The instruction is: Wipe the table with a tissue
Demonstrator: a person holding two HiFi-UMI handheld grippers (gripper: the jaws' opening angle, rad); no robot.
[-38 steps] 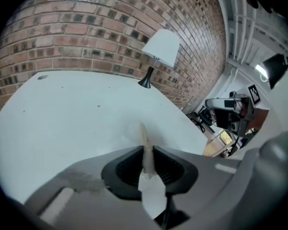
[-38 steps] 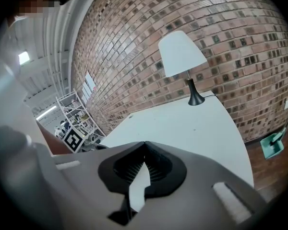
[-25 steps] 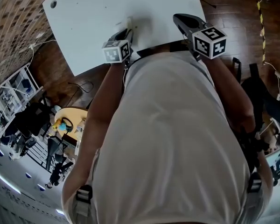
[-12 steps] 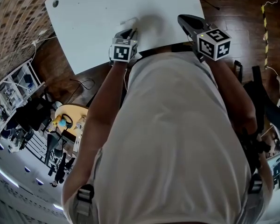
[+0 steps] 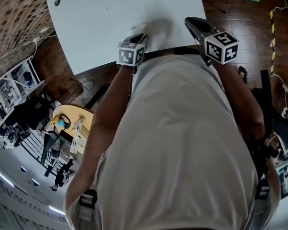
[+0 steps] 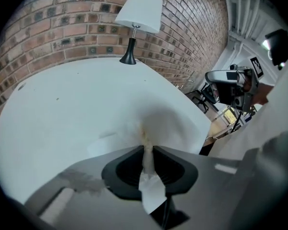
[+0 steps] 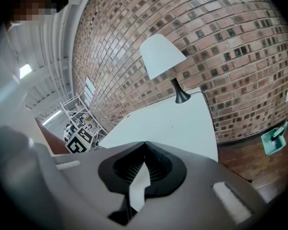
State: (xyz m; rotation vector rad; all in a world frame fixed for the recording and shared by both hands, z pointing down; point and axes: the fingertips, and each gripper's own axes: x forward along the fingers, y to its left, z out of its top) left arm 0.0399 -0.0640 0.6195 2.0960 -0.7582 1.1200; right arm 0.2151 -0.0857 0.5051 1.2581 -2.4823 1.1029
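Observation:
A white table fills the top of the head view. A crumpled white tissue lies flat on it, showing faintly in the head view as the tissue. My left gripper is shut on the tissue's near edge and presses it onto the table. In the head view the left gripper is near the table's front edge. My right gripper hovers at the table's front right edge. In its own view the right gripper is shut with nothing held.
A white-shaded lamp with a black base stands at the table's far edge against a brick wall; the lamp shows in the right gripper view too. Wooden floor lies right of the table. Shelving and clutter stand at the left.
My left gripper has slid to the right along the table's front, dragging the tissue with it. The right gripper has shifted slightly right.

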